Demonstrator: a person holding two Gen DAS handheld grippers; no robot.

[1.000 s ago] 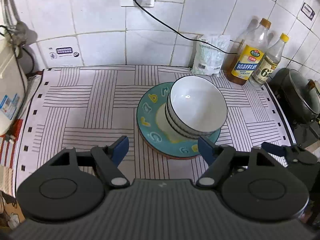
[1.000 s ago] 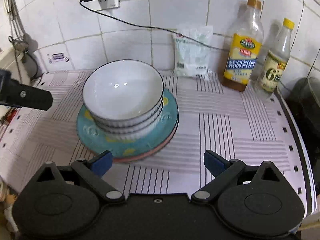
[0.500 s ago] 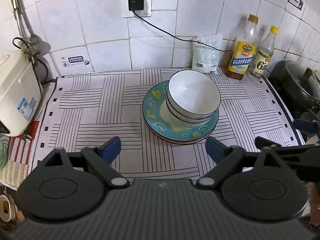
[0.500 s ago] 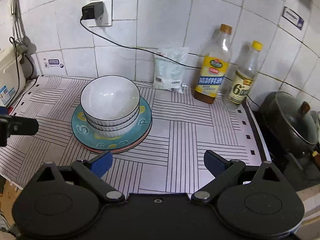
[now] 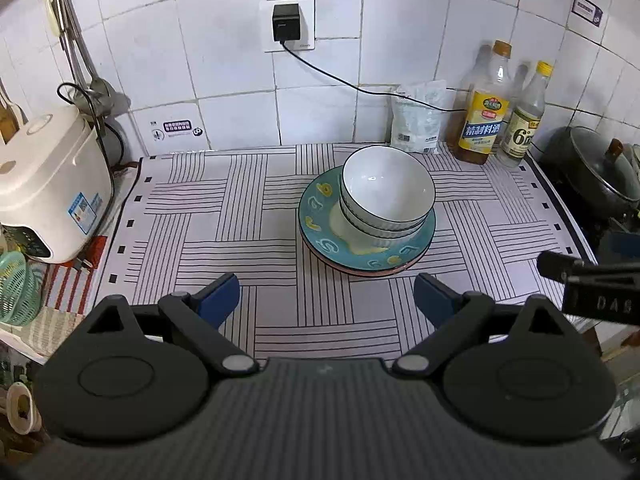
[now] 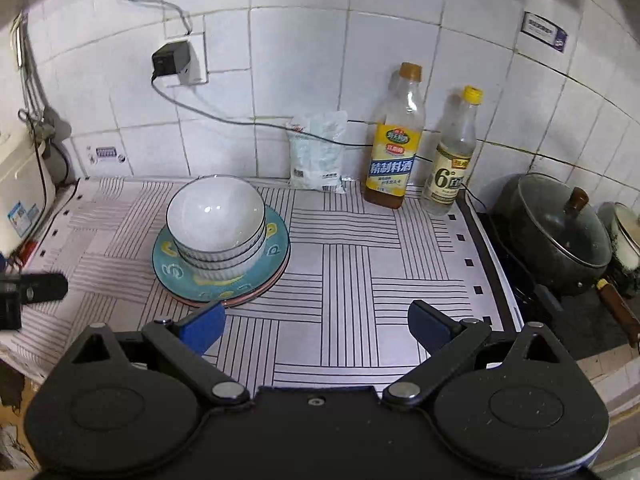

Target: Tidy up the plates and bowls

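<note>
Though stacked, lower plate (image 5: 384, 271) mostly hidden

The bowls (image 5: 387, 192) are white with thin dark rims. The top plate (image 5: 320, 216) is teal with yellow and white shapes, and a pink plate (image 6: 276, 278) peeks out under it. The tabletop (image 5: 224, 232) cloth is white with blocks of black lines. The fingers (image 5: 218, 300) have blue pads. One bottle (image 6: 394, 160) has a yellow label. The wall (image 5: 400, 32) tiles are white.
</note>
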